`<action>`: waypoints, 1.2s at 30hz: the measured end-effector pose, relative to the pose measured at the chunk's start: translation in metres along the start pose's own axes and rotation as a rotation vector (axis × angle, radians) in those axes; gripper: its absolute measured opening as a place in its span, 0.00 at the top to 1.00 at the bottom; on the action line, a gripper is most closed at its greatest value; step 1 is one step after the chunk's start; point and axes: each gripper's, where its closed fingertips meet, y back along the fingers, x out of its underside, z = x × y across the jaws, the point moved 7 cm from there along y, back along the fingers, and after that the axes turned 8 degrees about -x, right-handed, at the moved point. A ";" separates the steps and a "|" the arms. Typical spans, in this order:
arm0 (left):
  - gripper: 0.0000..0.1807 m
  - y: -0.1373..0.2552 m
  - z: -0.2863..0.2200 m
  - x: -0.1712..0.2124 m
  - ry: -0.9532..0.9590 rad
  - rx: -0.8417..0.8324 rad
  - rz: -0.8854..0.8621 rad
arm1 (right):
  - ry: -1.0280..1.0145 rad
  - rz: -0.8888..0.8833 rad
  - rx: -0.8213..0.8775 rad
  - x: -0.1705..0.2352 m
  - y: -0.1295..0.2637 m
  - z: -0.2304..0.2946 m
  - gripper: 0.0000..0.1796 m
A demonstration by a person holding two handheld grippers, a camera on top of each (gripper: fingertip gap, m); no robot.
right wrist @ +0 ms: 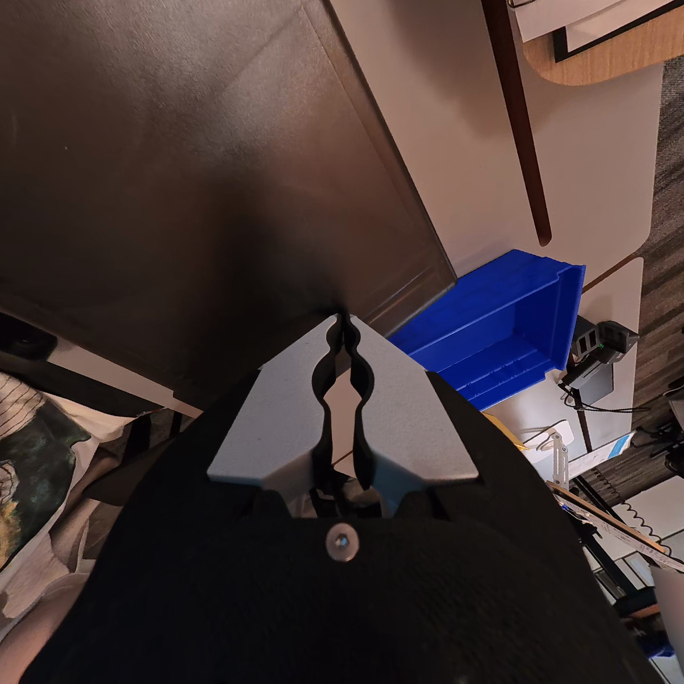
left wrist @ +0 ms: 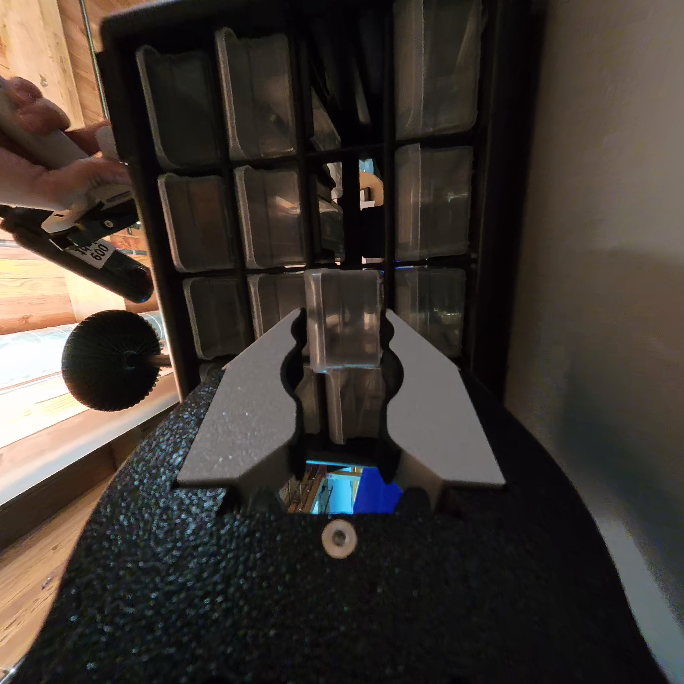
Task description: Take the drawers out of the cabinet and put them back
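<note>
Clear drawer (left wrist: 342, 322) is clamped in left tool (left wrist: 342, 333), long axis aimed straight ahead into cabinet (left wrist: 126, 155); right tool (right wrist: 342, 318) is pinched on cabinet's edge.

Each hand-held gripper, left (left wrist: 342, 318) and right (right wrist: 344, 318), has a speckled black body, grey wedge fingers with wavy black pads, and one silver screw behind them.

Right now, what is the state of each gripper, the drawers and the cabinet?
left gripper: clamped on a clear drawer, one finger on each side.
clear drawer: standing out of the cabinet front, held.
black cabinet: two slots in one column empty, the other drawers in view pushed in.
right gripper: shut, tips pinching the cabinet's edge.
blue bin: empty, as far as it shows.
</note>
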 end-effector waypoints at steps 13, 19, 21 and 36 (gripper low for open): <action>0.68 0.001 0.001 0.004 0.107 0.075 0.057 | 0.000 -0.007 -0.002 0.000 0.000 0.000 1.00; 0.98 0.021 0.017 -0.003 0.158 0.026 0.001 | -0.001 -0.015 -0.004 0.001 0.000 0.000 1.00; 1.00 0.023 0.017 -0.005 0.125 0.020 -0.010 | -0.003 -0.013 -0.004 0.001 0.000 0.000 1.00; 1.00 -0.020 -0.007 0.006 0.019 0.043 0.133 | -0.005 -0.004 0.003 0.000 0.000 0.000 1.00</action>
